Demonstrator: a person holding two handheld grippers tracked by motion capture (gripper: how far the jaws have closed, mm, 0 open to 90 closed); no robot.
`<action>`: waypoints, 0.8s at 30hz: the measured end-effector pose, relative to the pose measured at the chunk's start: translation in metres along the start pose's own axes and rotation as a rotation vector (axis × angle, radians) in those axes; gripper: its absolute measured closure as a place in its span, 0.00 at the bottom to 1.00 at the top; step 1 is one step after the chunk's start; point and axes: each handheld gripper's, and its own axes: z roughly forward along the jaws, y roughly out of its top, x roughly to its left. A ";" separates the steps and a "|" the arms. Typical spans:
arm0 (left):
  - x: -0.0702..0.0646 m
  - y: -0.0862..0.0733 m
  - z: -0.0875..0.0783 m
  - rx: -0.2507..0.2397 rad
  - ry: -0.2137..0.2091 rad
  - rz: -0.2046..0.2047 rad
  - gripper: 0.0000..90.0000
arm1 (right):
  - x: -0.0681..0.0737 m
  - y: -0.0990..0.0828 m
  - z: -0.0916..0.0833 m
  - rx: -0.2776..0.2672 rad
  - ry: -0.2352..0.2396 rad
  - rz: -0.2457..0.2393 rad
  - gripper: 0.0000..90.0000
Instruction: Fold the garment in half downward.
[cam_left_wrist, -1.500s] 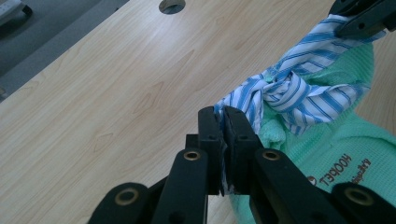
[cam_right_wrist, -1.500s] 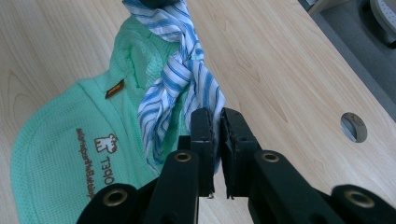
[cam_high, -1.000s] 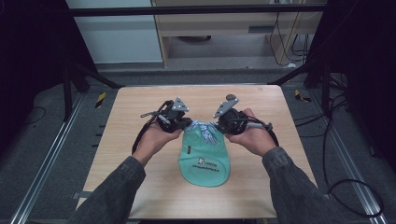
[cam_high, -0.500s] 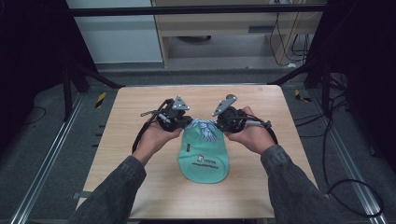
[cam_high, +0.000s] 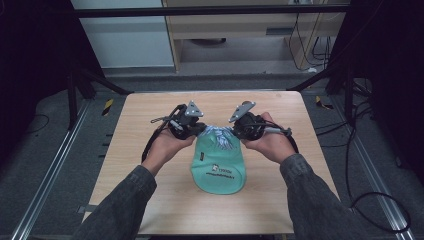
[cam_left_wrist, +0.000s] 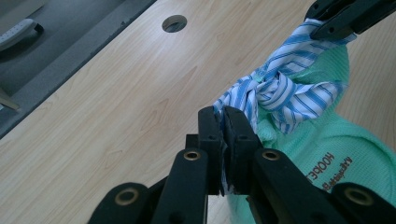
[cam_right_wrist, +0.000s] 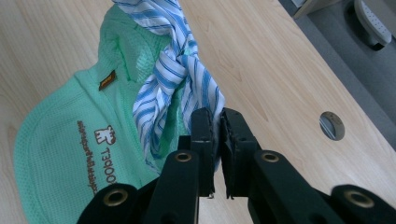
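High view: green cap (cam_high: 218, 167) lies at mid-table (cam_high: 150, 115); left gripper (cam_high: 196, 131) and right gripper (cam_high: 236, 131) meet at its far edge, on a striped cloth (cam_high: 218, 134).
Left gripper view: jaws clenched on one cloth end (cam_left_wrist: 233, 95); knot (cam_left_wrist: 275, 86) visible.
Right gripper view: jaws clenched on the other end (cam_right_wrist: 210, 100).
Step, judged: tightening the knot.
Next move: outward, evenly opposed pull.

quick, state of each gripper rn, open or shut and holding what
Left gripper: shut on one end of the striped tie.
Right gripper: shut on the tie's other end.
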 end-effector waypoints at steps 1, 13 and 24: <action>0.000 0.000 0.000 -0.004 0.000 0.000 0.96 | 0.000 0.000 0.000 0.000 0.000 0.000 0.93; 0.002 0.004 0.001 -0.004 0.011 0.003 0.96 | -0.005 0.004 0.000 0.001 -0.011 0.003 0.93; 0.004 0.005 0.001 -0.007 0.015 0.004 0.96 | -0.005 0.005 -0.001 0.002 -0.017 -0.007 0.93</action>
